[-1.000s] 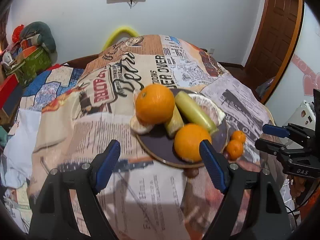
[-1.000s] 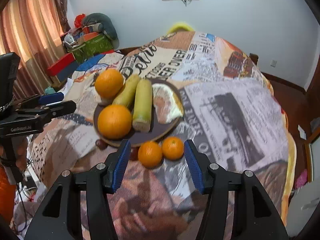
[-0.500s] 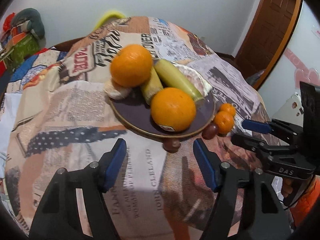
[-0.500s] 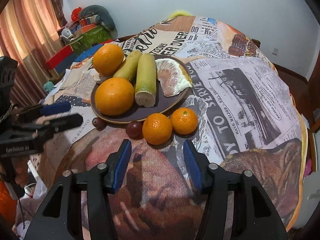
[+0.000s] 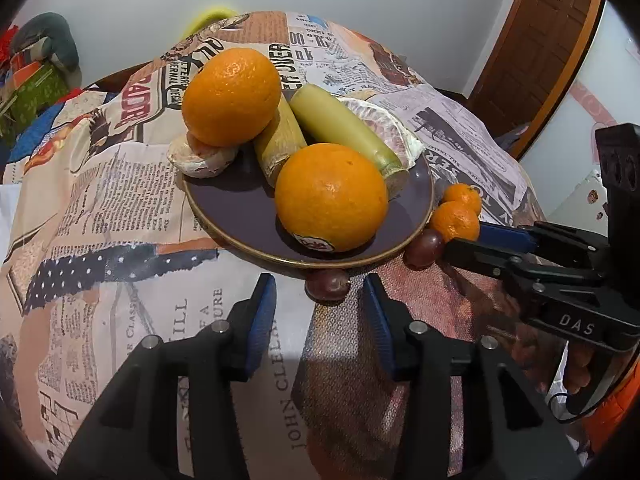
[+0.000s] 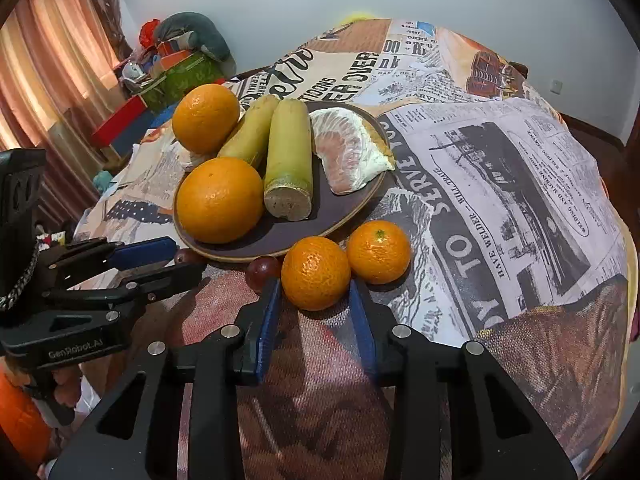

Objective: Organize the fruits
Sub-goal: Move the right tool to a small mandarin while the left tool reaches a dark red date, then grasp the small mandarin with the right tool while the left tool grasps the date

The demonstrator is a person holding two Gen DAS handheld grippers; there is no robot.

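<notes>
We hold our left claw (image 5: 320, 286) low over the counter (image 5: 120, 280), which has a cloth printed like old newspapers. Its jaws are closing, and a dark grape (image 5: 328, 285) lies at their tips, just under the rim of the purple plate (image 5: 240, 208); the pads do not press it yet. Our right claw (image 6: 314, 292) is also closing, narrow now, around the nearer small mandarin (image 6: 315, 273), with its blue pads just beside the fruit; we cannot tell if they touch. A second mandarin (image 6: 378, 251) touches the first one. Another grape (image 6: 262, 270) sits near the left pad. On the plate lie two big oranges (image 6: 219, 199), two cane pieces (image 6: 289, 160) and peeled pomelo (image 6: 348, 148).
</notes>
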